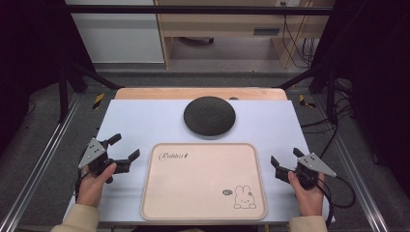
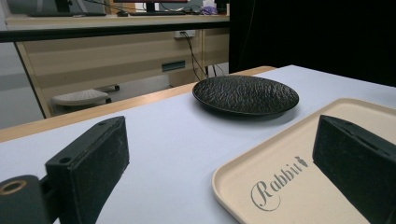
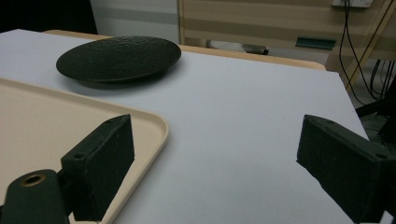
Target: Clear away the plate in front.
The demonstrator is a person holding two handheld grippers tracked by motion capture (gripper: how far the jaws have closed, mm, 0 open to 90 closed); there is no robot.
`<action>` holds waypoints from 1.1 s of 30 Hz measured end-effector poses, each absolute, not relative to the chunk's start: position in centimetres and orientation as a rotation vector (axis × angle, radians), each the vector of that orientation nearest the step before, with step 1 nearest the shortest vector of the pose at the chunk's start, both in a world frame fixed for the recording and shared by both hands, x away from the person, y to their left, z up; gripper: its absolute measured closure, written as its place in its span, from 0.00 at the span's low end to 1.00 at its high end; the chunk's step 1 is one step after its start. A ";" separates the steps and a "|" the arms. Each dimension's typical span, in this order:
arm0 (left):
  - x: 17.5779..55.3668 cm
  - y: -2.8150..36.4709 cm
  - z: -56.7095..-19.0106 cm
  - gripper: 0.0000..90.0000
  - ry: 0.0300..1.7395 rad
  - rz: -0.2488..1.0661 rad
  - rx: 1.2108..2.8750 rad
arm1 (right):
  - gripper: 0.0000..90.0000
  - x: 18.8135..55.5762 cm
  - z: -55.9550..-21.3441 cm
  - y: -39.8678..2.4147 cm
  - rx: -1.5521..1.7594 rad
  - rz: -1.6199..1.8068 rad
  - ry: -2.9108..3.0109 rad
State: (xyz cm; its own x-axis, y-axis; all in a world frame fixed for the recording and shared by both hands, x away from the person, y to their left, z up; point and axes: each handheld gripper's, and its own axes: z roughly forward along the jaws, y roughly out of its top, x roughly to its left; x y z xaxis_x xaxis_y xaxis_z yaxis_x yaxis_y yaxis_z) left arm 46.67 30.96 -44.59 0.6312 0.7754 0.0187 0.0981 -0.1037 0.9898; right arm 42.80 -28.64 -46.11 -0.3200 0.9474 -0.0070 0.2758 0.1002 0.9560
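Flanking the tray (image 1: 203, 181), both grippers rest low at the near table edge, nothing in either. Left gripper (image 1: 126, 146): jaws spread wide and empty, just left of the tray's left rim, pointing toward the far right. Its own view has one jaw over bare white table (image 2: 163, 135), the other over the tray's corner.

Tray sits centred at the near edge, flat, beige, rounded corners, raised lip. Judged: stiff, light, smooth and a bit slippery; too broad for one jaw span, so pinch the lip at the left and right sides, one gripper each. Writing: script word in the far-left corner reads "Rabbit" with a small carrot mark (image 2: 279, 184); a rabbit drawing (image 1: 244, 198) sits in the near-right corner beside a tiny dark round badge, unreadable.

Black plate (image 1: 209, 116) just beyond the tray's far edge, apart from it, textured, shallow, upright, empty. Judged: ceramic-like, heavier, breakable; grip the rim.

Right gripper (image 1: 285, 159): jaws wide apart, empty, just right of the tray's right rim, one jaw overlapping the rim in its own view.
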 end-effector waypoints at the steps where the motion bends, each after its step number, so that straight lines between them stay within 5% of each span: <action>1: 46.7 30.9 -44.6 0.04 0.741 0.667 1.597 | 0.12 42.8 -46.1 -28.6 1.210 1.246 1.696; 33: 48.1 27.2 -41.8 0.03 0.509 0.845 1.786 | 0.07 41.6 -45.6 -27.8 1.201 1.160 1.653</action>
State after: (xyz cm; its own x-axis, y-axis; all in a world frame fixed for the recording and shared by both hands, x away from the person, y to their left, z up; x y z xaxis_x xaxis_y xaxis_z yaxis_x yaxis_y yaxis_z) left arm 48.15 27.18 -41.76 0.6603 0.6867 0.3040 -0.0517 -0.3623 0.9306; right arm 41.60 -27.81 -45.59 -0.2579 0.9635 -0.0713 0.2605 0.1404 0.9552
